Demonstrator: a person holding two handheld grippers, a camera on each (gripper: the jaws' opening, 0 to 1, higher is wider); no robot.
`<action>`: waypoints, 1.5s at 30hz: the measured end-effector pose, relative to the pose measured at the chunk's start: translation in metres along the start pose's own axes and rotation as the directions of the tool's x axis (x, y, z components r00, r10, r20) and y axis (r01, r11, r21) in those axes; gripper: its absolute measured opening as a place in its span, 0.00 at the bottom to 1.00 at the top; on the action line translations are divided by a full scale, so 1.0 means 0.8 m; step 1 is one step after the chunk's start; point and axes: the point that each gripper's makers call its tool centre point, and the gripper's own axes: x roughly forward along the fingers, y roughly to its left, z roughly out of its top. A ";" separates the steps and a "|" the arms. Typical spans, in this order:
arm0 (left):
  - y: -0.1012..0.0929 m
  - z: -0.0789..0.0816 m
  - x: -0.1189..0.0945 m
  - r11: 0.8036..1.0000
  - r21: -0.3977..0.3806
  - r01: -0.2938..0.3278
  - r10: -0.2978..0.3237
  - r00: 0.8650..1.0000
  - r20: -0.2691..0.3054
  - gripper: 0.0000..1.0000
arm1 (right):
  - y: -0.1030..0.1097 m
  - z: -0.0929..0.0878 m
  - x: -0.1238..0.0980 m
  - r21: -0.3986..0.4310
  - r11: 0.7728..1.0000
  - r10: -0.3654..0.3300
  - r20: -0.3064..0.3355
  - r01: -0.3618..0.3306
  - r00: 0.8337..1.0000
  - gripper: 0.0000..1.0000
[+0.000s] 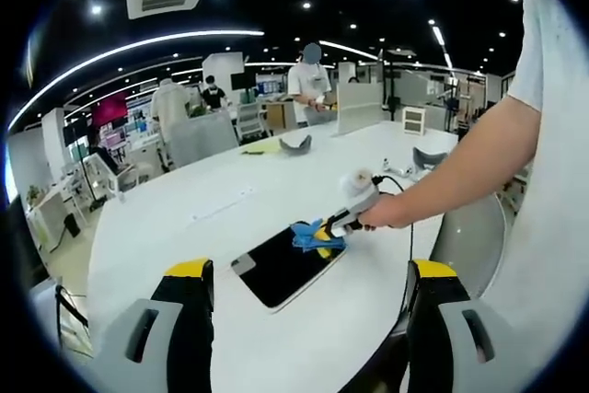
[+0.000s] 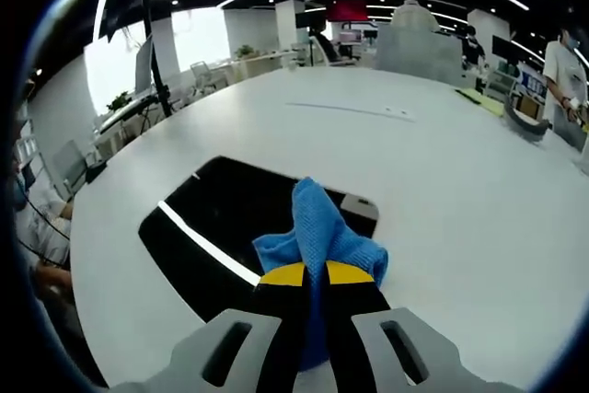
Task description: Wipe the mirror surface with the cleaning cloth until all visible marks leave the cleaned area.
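- The mirror (image 2: pixel 235 227) lies flat on the white counter (image 2: pixel 442 163) — a dark rounded slab that reflects a bright ceiling light as a white streak. No marks can be made out on it at this resolution.
- The blue cleaning cloth (image 2: pixel 320 232) sits bunched on the mirror's edge nearest the right hand-held gripper (image 2: pixel 316 275), whose yellow-tipped jaws are closed tight on the cloth's lower fold.
- In the left gripper view the same cloth (image 1: pixel 316 236) shows at the mirror's (image 1: pixel 285 266) far corner, pressed there by the right hand-held gripper (image 1: pixel 333 225) held in a person's hand (image 1: pixel 391 212).
- The left hand-held gripper (image 1: pixel 308 283) holds nothing; its jaws stand wide apart and it hovers off the glass, with the mirror between them in its view.
- To wipe well, I judge: flatten the cloth against the glass, sweep in overlapping strokes from this edge across to the far side, and keep pressure even so the mirror does not slide — the free gripper could steady a corner.
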 end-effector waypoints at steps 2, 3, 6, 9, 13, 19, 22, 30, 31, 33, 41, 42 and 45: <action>0.000 0.000 0.000 1.000 -0.001 0.000 0.000 1.000 0.001 0.87 | 0.001 0.002 0.002 -0.003 1.000 0.000 0.000 0.000 1.000 0.01; 0.000 0.001 0.000 1.000 -0.001 0.000 0.000 1.000 0.001 0.87 | 0.001 0.002 0.002 -0.004 1.000 0.000 0.000 0.000 1.000 0.01; 0.002 0.000 0.001 1.000 -0.001 -0.006 0.006 1.000 -0.003 0.87 | -0.003 0.006 0.010 -0.006 1.000 0.001 0.000 -0.001 1.000 0.01; 0.005 0.001 0.002 1.000 -0.005 -0.012 0.012 1.000 -0.004 0.87 | -0.005 0.011 0.017 -0.010 1.000 0.001 0.000 -0.001 1.000 0.01; 0.008 0.000 0.002 1.000 -0.003 -0.014 0.014 1.000 -0.010 0.87 | -0.007 0.016 0.024 -0.013 1.000 0.000 0.002 0.000 1.000 0.01; 0.011 -0.002 0.003 1.000 -0.009 -0.015 0.015 1.000 -0.020 0.87 | -0.003 0.025 0.029 -0.015 1.000 0.004 0.007 -0.004 1.000 0.01; 0.011 -0.006 0.003 1.000 -0.015 -0.020 0.020 0.999 -0.026 0.87 | -0.001 0.028 0.030 -0.017 1.000 0.006 0.012 -0.006 1.000 0.01; 0.011 -0.007 0.004 0.999 -0.030 -0.022 0.021 1.000 -0.022 0.87 | -0.004 0.033 0.039 -0.022 1.000 0.004 0.016 -0.004 1.000 0.01; 0.012 -0.008 0.004 0.999 -0.029 -0.022 0.021 0.999 -0.024 0.87 | -0.004 0.034 0.039 -0.022 1.000 0.005 0.017 -0.004 1.000 0.01; 0.011 -0.008 0.005 0.999 -0.028 -0.022 0.021 0.999 -0.025 0.87 | -0.005 0.034 0.041 -0.021 1.000 0.006 0.020 -0.006 1.000 0.01; 0.012 -0.010 0.006 0.999 -0.026 -0.022 0.022 0.999 -0.031 0.87 | -0.005 0.037 0.045 -0.025 1.000 0.009 0.025 -0.008 1.000 0.01; 0.012 -0.010 0.006 0.999 -0.026 -0.023 0.022 0.999 -0.032 0.87 | -0.006 0.037 0.046 -0.024 1.000 0.008 0.026 -0.008 1.000 0.01; 0.012 -0.010 0.007 0.999 -0.024 -0.023 0.022 0.999 -0.033 0.87 | -0.005 0.038 0.046 -0.018 1.000 0.009 0.027 -0.009 1.000 0.01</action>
